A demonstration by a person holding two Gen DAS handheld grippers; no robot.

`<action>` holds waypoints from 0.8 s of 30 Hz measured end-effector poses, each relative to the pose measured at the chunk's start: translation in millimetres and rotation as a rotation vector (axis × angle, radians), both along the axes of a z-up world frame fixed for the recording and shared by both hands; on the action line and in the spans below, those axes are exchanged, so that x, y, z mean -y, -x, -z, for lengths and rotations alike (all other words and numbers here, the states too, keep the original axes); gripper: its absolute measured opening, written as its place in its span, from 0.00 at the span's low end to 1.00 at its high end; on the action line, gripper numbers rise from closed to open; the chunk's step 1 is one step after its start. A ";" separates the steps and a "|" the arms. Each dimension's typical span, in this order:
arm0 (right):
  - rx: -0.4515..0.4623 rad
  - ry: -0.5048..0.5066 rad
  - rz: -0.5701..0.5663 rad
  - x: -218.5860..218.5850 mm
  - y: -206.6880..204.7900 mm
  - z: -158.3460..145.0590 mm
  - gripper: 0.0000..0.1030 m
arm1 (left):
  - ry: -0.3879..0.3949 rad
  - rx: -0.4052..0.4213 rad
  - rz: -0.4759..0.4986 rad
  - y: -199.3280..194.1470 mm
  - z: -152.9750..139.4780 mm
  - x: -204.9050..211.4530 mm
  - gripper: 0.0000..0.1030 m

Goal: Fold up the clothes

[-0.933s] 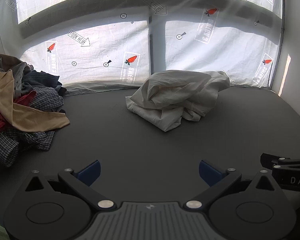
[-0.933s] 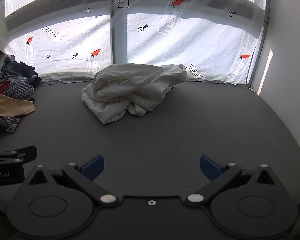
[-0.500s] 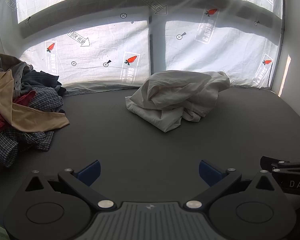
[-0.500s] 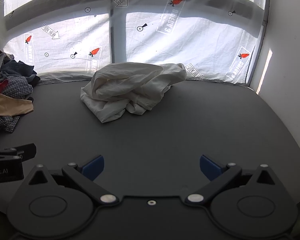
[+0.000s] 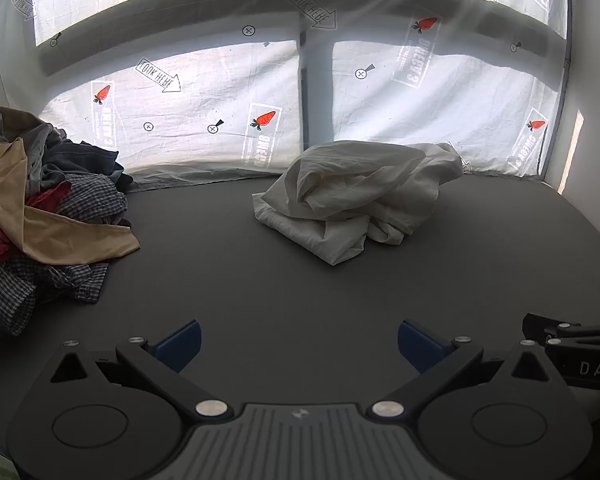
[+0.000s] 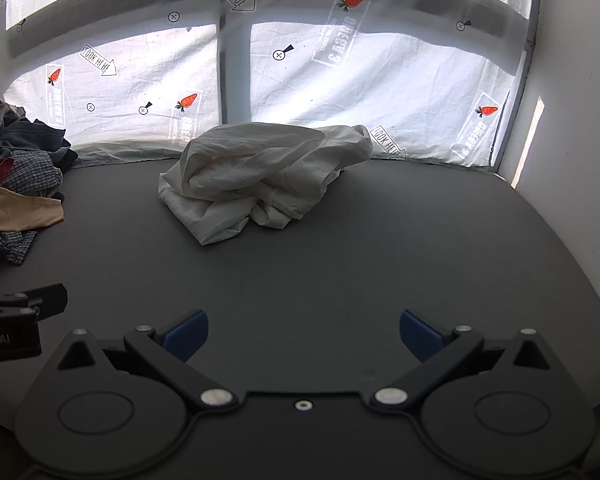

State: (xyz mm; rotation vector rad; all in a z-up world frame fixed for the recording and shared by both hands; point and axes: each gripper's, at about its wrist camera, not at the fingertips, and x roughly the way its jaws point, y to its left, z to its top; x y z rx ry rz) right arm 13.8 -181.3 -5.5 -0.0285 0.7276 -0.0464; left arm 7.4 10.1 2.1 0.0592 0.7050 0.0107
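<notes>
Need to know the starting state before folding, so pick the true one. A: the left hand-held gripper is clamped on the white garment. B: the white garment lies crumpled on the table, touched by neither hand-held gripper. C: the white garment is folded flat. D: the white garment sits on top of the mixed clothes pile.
B: the white garment lies bunched alone, with both the left hand-held gripper and the right hand-held gripper open, well short of it.
</notes>
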 end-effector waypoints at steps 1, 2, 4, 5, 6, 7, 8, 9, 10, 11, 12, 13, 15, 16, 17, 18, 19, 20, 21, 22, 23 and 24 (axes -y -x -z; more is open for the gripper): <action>-0.001 0.000 0.001 0.1 -0.2 0.2 1.00 | 0.001 0.000 0.001 -0.2 0.3 0.0 1.00; -0.003 0.000 0.002 0.3 -0.4 0.5 1.00 | 0.002 -0.001 0.002 -1.3 -0.5 -0.4 1.00; -0.005 -0.002 0.002 0.4 -1.5 0.7 1.00 | 0.002 0.000 0.002 -2.0 -0.4 -0.3 1.00; -0.006 -0.003 0.003 0.5 -2.0 0.5 1.00 | 0.001 0.000 0.002 -1.6 0.4 -0.3 1.00; -0.006 -0.004 0.002 0.7 -2.3 0.5 1.00 | 0.001 0.000 0.002 -1.6 1.0 -0.4 1.00; -0.005 -0.005 0.002 0.9 -2.6 0.4 1.00 | 0.001 -0.001 0.002 -1.6 1.6 -0.5 1.00; -0.005 -0.004 0.001 1.1 -2.7 0.3 1.00 | 0.002 -0.002 0.002 -1.7 1.8 -0.9 1.00; -0.005 -0.004 0.001 1.2 -2.9 0.1 1.00 | 0.002 -0.002 0.002 -1.6 2.3 -0.7 1.00; -0.005 -0.004 0.000 1.3 -3.3 -0.1 1.00 | 0.002 -0.002 0.002 -1.8 2.4 -0.6 1.00; -0.006 -0.004 0.000 1.4 -4.2 -0.3 1.00 | 0.002 -0.002 0.002 -2.2 2.2 -0.5 1.00; -0.007 -0.003 0.000 1.8 -4.9 -0.3 1.00 | 0.001 -0.002 0.002 -2.6 2.0 -0.3 1.00; -0.008 -0.003 0.001 2.0 -5.6 -0.3 1.00 | 0.002 -0.002 0.002 -3.1 1.6 0.2 1.00; -0.008 -0.003 0.002 1.9 -5.8 0.4 1.00 | 0.002 -0.003 0.002 -4.3 1.1 0.8 1.00; -0.008 -0.004 0.003 1.2 -5.4 1.5 1.00 | 0.002 -0.005 0.001 -5.1 0.8 0.6 1.00; -0.008 -0.004 0.002 1.3 -5.7 1.7 1.00 | 0.001 -0.006 0.000 -6.2 0.3 0.3 1.00; -0.009 -0.003 0.002 1.3 -6.1 1.8 1.00 | 0.001 -0.007 0.000 -6.7 0.7 0.4 1.00; -0.010 -0.003 0.002 1.2 -6.7 1.7 1.00 | 0.001 -0.008 0.000 -6.9 1.1 0.3 1.00; -0.011 -0.003 0.001 1.5 -7.3 1.7 1.00 | 0.001 -0.009 -0.001 -7.0 1.6 0.2 1.00; -0.011 -0.003 0.001 1.8 -7.9 1.5 1.00 | 0.001 -0.009 -0.001 -7.2 2.0 0.1 1.00; -0.012 -0.003 0.002 2.0 -8.4 1.7 1.00 | 0.000 -0.009 -0.002 -7.6 2.1 0.2 1.00; -0.013 -0.002 0.003 2.0 -9.4 1.8 1.00 | 0.000 -0.010 -0.003 -8.4 2.1 0.1 1.00; -0.014 -0.001 0.003 2.1 -10.6 2.0 1.00 | 0.000 -0.010 -0.004 -9.2 2.2 0.1 1.00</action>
